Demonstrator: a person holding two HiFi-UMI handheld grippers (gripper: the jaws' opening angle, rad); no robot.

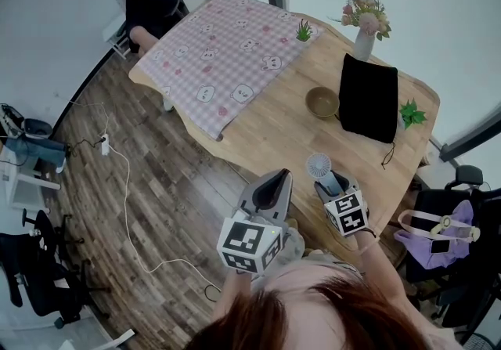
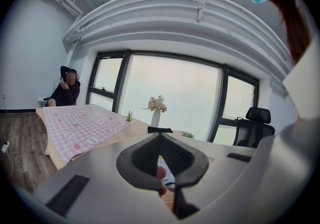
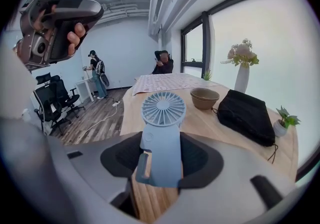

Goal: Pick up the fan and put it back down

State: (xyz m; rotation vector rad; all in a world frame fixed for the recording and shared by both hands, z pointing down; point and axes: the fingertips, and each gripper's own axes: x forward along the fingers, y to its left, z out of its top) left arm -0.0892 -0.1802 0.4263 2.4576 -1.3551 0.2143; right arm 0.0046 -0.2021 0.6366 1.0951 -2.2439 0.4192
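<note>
The right gripper (image 3: 162,155) pinches the blue fan (image 3: 161,118) by its handle, up over the table's (image 1: 290,117) near edge (the left gripper's (image 2: 160,137) jaws are pressed together, empty), so picking up looks done and next comes gently setting it down.

Head view: fan (image 1: 319,165) handle was hidden behind the right gripper (image 1: 332,182); office chair (image 1: 470,177) was cut off by the right edge
</note>
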